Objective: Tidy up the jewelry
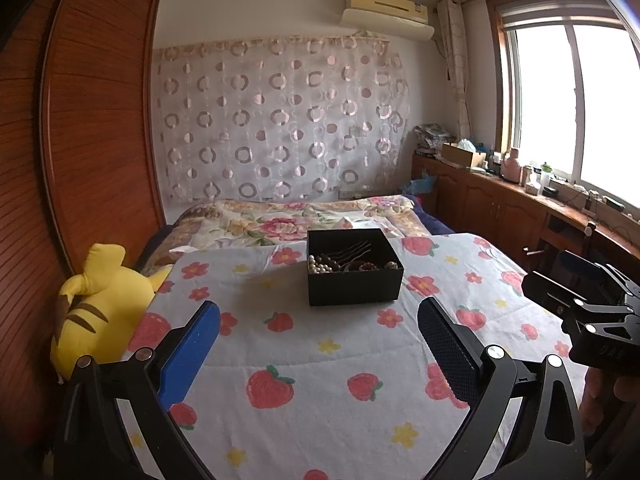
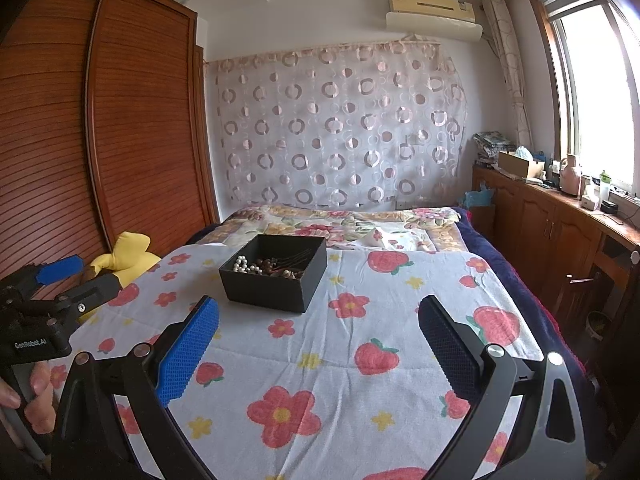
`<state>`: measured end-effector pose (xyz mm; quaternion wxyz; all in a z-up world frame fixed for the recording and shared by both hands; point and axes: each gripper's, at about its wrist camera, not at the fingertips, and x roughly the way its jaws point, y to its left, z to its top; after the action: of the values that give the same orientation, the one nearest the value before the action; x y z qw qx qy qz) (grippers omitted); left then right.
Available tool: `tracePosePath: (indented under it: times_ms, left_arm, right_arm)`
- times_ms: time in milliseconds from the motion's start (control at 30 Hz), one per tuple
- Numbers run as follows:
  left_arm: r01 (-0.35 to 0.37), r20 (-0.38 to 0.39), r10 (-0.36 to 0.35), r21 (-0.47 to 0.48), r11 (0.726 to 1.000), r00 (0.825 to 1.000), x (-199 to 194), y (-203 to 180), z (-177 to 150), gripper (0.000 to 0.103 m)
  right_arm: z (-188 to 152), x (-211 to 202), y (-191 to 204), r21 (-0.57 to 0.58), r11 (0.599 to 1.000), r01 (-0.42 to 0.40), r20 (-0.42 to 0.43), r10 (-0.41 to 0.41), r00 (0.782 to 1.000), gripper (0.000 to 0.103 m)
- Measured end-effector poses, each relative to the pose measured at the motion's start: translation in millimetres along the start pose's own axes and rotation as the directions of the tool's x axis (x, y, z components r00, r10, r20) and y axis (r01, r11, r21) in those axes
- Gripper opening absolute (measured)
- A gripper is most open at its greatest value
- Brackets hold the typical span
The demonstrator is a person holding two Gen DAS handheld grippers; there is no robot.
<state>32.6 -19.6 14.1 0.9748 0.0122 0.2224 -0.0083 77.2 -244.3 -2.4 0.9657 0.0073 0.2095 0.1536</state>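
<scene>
the black box stands on the strawberry cloth, a little above the middle of the left wrist picture, and in the right wrist picture it is above the middle and shifted to the left. inside it i can see a string of white pearls, some brown beads and thin dark hairpins, all mixed together.

the left gripper is released, its fingers are wide apart and nothing is between them. the right gripper is also spread wide and holds nothing. both hang above the cloth, apart from the box.

the box lies straight ahead of the left gripper, almost on its middle line, so i judge the left one has the more direct way in. for the right gripper the box is ahead and toward its blue finger, so it must turn left. which gripper is truly closer i cannot tell.

a yellow plush toy lies at the left edge of the cloth.
</scene>
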Motion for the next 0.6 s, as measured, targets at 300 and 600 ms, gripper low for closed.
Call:
tracePosePath:
  times_ms: [300,600]
  left_arm:
    - [-0.002,0.003,0.002,0.003,1.0,1.0,0.5,-1.3,0.2,0.095]
    - [-0.002,0.002,0.002,0.001,1.0,1.0,1.4,-2.2,-1.5,0.095]
  right_arm:
    - [0.0,0.0,-0.6,0.001,1.0,-0.001,0.002,0.001,1.0,0.101]
    - [-0.6,-0.5,0.4,0.001,1.0,-0.003,0.0,0.003,1.0,0.101]
